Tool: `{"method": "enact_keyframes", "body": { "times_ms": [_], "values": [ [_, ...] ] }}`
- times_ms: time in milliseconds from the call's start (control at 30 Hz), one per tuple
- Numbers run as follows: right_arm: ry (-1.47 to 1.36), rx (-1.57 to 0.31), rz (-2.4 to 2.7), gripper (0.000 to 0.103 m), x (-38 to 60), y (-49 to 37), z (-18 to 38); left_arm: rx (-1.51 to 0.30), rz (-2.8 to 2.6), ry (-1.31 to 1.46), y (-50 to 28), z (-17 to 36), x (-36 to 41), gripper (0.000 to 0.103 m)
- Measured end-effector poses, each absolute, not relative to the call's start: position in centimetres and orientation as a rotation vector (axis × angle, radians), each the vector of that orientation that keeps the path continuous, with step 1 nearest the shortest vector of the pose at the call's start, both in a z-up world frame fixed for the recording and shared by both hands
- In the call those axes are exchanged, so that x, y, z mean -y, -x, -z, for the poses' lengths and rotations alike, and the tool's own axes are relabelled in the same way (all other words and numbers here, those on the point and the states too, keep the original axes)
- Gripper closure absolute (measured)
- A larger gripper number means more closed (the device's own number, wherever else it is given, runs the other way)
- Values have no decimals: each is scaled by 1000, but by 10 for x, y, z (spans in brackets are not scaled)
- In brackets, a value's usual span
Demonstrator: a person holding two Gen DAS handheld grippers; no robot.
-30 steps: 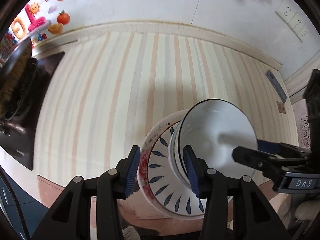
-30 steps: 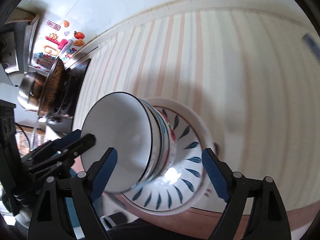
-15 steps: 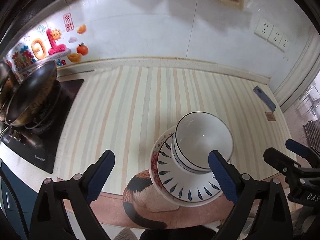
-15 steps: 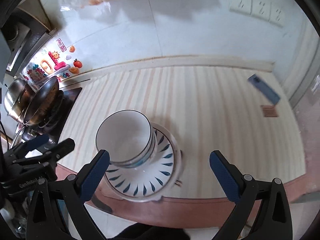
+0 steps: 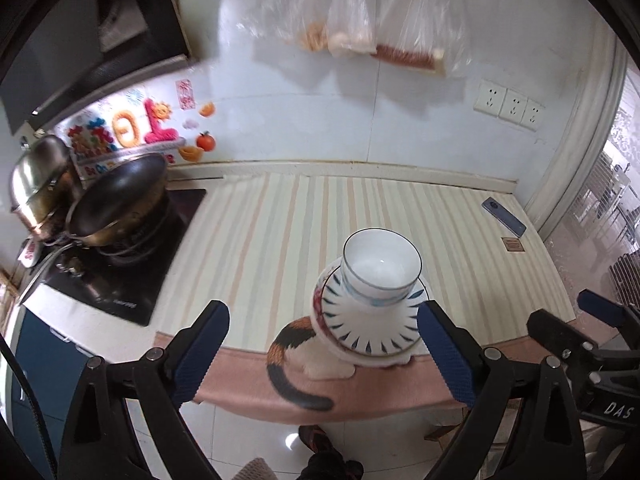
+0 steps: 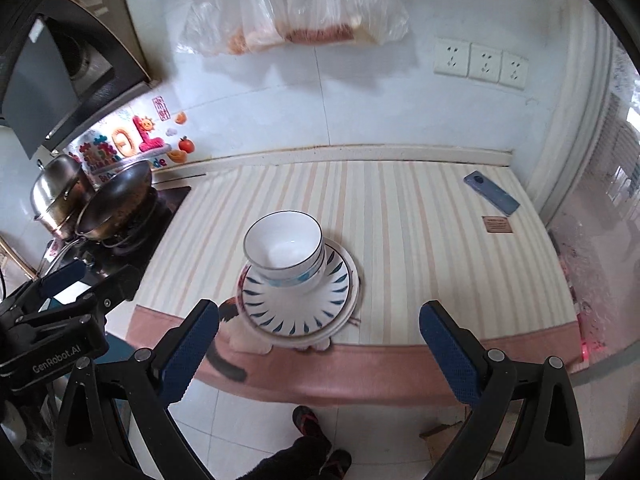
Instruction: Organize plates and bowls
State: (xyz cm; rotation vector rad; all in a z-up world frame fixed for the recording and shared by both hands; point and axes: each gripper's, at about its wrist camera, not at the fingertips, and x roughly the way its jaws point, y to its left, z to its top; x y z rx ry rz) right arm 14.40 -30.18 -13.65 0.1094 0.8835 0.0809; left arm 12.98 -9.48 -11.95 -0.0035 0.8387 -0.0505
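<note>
White bowls with dark rims (image 5: 382,270) (image 6: 285,249) are nested on a stack of plates, the top one white with blue leaf marks (image 5: 370,326) (image 6: 296,308). The stack stands near the front edge of the striped counter (image 5: 280,232) (image 6: 420,248). My left gripper (image 5: 324,344) is open, pulled back above the floor with nothing between its fingers. My right gripper (image 6: 320,340) is open too, also clear of the stack. In the left wrist view the right gripper shows at the lower right edge; in the right wrist view the left gripper shows at the lower left.
A wok (image 5: 116,204) and a steel pot (image 5: 38,180) sit on the black hob (image 6: 132,232) at the left. A blue phone (image 6: 491,193) and a small brown card (image 6: 496,224) lie at the counter's right. Plastic bags (image 6: 292,8) hang on the wall. A person's shoes (image 6: 316,436) show on the floor.
Both grippers have drawn back and up from the stack. The left gripper, shut on the bowl rim a second ago, has opened and let go. The bowls stay on the plates.
</note>
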Motion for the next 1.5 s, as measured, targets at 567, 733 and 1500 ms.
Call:
{"method": "enact_keyframes", "body": {
  "times_ms": [567,733,1500],
  "values": [
    [-88,-752,-28,1,267,35,57,-715,31,12,14,61,68,7],
    [-111,-734,-23,1,256,72,49,-699,24,4,43,56,53,7],
    [-88,-706,0,1,245,123,42,-639,10,-7,100,45,45,7]
  ]
}}
